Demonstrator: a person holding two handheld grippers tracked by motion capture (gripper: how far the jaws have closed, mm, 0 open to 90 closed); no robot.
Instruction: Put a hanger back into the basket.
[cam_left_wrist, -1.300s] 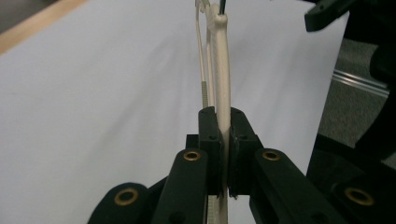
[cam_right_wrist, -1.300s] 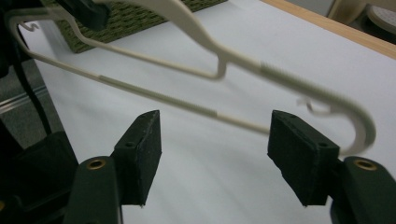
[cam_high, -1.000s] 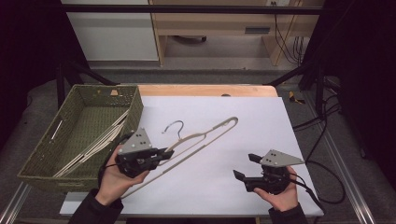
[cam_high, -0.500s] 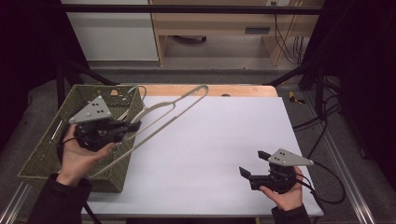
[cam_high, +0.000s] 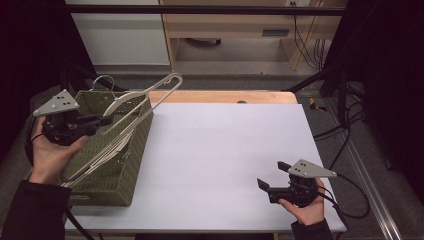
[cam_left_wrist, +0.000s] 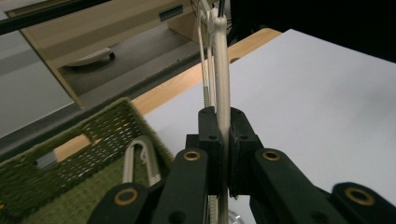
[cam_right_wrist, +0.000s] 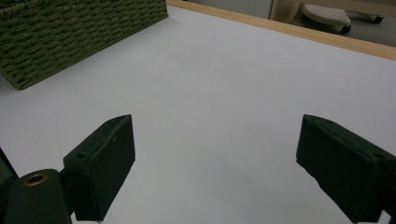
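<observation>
Left gripper (cam_high: 102, 120) fingers clamped on hanger (cam_high: 145, 97) over basket (cam_high: 112, 172); right gripper (cam_high: 270, 180) fingers wide open, empty.

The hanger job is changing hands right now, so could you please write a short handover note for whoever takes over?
Left gripper: shut on the cream hanger, holding it in the air above the green woven basket.
Right gripper: open and empty, its jaws have just been opening; it sits low over the white table at the near right.
Basket: at the table's left edge, with other hangers already lying inside.
Done: the hanger is lifted off the table and carried over the basket.
Left: probably lower it in beside the others and let go.
</observation>
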